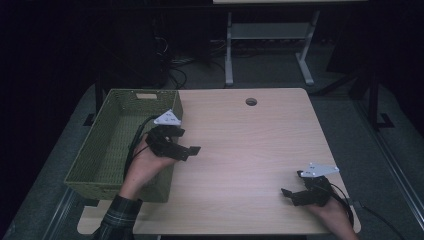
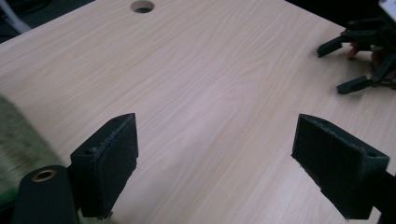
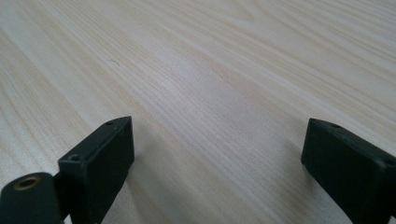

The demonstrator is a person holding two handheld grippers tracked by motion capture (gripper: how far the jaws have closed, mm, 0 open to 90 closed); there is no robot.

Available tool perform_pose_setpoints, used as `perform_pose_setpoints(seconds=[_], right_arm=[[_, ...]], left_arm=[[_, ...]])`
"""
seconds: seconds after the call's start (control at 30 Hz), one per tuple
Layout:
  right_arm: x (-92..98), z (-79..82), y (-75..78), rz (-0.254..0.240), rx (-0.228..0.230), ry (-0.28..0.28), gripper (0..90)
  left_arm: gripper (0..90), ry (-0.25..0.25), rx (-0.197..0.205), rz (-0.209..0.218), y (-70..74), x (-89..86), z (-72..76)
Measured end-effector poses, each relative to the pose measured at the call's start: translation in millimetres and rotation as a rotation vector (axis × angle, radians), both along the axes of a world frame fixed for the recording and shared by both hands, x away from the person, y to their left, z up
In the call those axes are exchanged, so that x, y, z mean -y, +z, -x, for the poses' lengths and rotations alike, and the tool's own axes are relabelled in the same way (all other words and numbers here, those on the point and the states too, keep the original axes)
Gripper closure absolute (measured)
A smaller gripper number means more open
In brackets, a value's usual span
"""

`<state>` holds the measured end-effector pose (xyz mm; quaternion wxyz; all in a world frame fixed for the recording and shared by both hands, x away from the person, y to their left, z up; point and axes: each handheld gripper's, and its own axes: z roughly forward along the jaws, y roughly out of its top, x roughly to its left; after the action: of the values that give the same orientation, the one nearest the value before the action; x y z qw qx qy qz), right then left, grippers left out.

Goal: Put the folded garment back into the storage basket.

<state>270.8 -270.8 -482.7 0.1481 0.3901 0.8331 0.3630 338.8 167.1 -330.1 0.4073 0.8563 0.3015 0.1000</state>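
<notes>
A pale wooden table (image 1: 250, 150) takes up most of the high view, with dark floor and the legs of a white desk frame (image 1: 229, 50) behind it. Near its far edge is a small round hole (image 1: 251, 102), seen again at the top of the left gripper view.

On the table's left side sits a green woven basket (image 1: 100, 150), long and rectangular, with a handle slot in its far wall. It looks empty, though the dim light makes its floor hard to read. Its right wall lies directly under the person's left hand (image 1: 145, 165).

The left gripper (image 1: 192, 150) hangs just past that wall, over bare wood beside the basket and pointing toward the middle of the table. Its jaws stand wide apart with nothing between them, and a blurred strip of basket edge shows at the lower left of its own view.

The right gripper (image 1: 292, 184) rests low near the table's front right corner, well apart from the basket. Its jaws are also spread wide and hold nothing, with only wood grain between them.
</notes>
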Motion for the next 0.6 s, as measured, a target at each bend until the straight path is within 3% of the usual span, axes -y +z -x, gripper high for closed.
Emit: perform_pose_setpoints(seconds=[0.23, 0.3, 0.6], right_arm=[[-0.1, 0.8, 0.1, -0.001, -0.003, -0.007, 9.0], [-0.1, 0.8, 0.0, 0.000, -0.002, -0.007, 9.0], [-0.3, 1.2, 0.1, 0.001, -0.003, -0.012, 8.9]], left_arm=[[13.9, -0.017, 0.008, 0.030, -11.5, 21.9, 10.2], [13.9, -0.036, 0.010, 0.007, -19.2, 32.4, 15.4], [13.8, -0.065, 0.024, -0.008, -43.4, 52.1, 27.5]])
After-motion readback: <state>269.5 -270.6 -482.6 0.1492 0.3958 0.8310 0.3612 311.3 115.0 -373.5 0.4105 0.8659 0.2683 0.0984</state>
